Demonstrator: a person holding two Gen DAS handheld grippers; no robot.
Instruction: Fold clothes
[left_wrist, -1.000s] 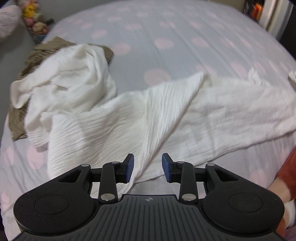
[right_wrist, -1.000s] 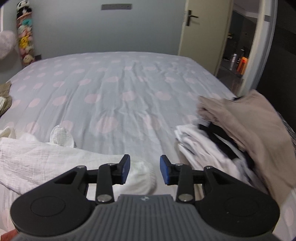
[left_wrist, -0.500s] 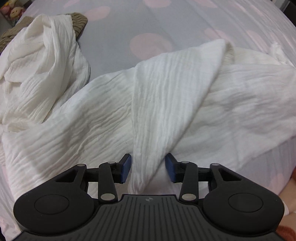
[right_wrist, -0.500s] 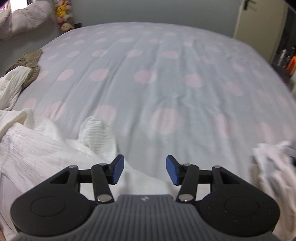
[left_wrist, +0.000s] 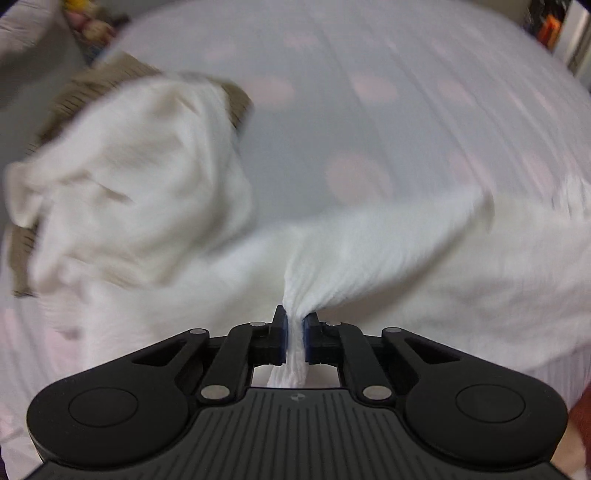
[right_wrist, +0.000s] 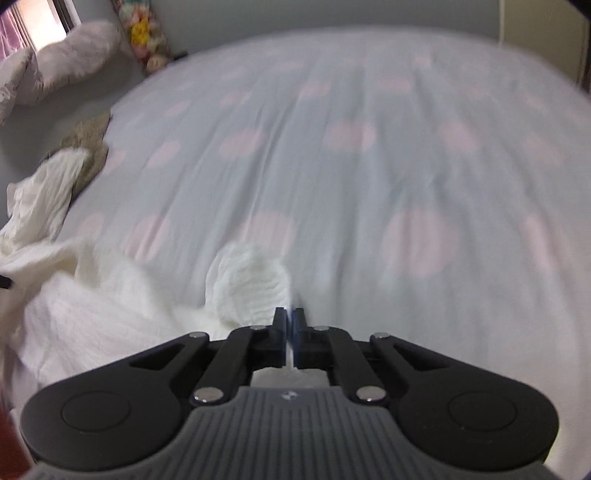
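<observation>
A white crinkled garment (left_wrist: 406, 251) lies spread across the near part of the bed. My left gripper (left_wrist: 294, 325) is closing and its blue pads pinch a bunched fold of that cloth, which fans out ahead of the jaws. In the right wrist view the same garment (right_wrist: 110, 295) lies at lower left with a small flap standing up. There my right gripper (right_wrist: 290, 319) is closing at the garment's right edge, its jaws almost together with a thin strip of white cloth between them.
A second white garment (left_wrist: 140, 177) is heaped on an olive knitted one (left_wrist: 92, 88) at the left edge of the bed. The grey sheet with pink dots (right_wrist: 369, 166) stretches beyond. Pillows (right_wrist: 74, 48) and plush toys (right_wrist: 147, 33) are at the far left.
Both grippers went from open to closed on the white garment. The left took a fold that stood between its jaws. The right swung left and down to the garment's right edge.
</observation>
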